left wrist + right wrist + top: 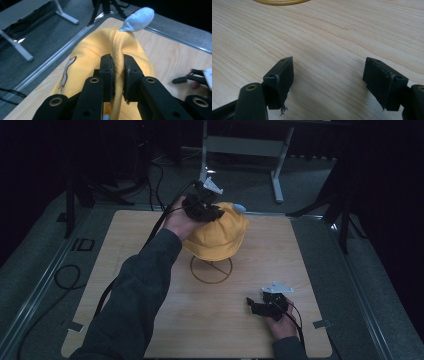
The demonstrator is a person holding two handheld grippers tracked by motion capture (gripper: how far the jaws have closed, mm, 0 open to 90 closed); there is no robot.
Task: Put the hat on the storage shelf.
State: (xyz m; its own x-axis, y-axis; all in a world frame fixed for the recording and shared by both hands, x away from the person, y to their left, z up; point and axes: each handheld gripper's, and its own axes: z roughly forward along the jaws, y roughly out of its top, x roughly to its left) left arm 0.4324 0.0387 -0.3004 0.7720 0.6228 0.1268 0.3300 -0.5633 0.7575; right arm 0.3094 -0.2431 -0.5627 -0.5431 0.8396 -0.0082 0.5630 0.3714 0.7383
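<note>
Wooden table [150, 235]; left hand-held gripper [117, 72] pinching yellow cap [87, 52]

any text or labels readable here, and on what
"ID": dark letters on the floor mat just off the table's left edge, in the high view.
The yellow hat bears a white patch with a dark outline on its side; it is a shape, with no readable letters.
The table's ring with a line across it is a mark, not text.
Nothing else reads.
</note>
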